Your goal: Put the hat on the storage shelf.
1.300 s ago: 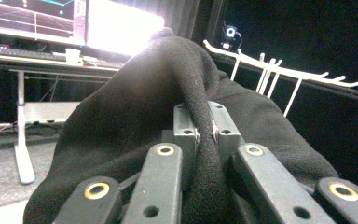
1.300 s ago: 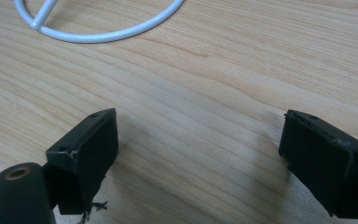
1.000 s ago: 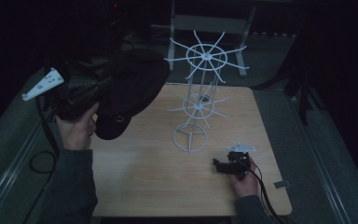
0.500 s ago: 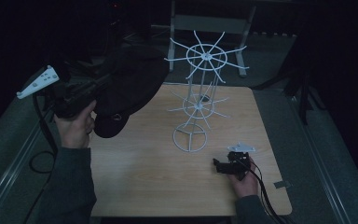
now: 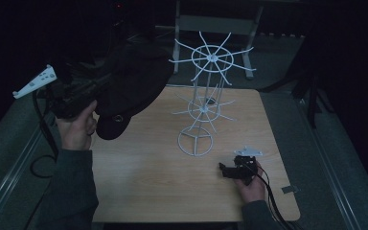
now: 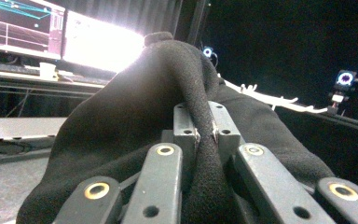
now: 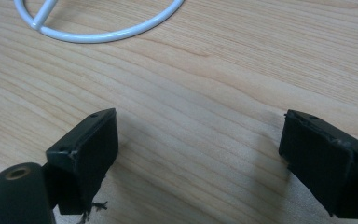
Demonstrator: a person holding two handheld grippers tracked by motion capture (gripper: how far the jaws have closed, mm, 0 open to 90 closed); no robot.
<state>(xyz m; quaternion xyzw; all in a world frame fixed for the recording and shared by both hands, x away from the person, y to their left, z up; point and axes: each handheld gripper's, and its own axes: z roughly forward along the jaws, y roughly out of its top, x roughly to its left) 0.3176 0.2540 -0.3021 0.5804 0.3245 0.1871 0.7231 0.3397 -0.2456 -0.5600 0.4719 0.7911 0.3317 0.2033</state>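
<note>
A black cap is seen beside a white wire rack, on a light woodgrain table.

No text, label, brand, number or sign can be read in any of the pictures. The lit screens in the left gripper view carry coloured lines, but nothing on them is legible, and one is washed out by glare.
</note>
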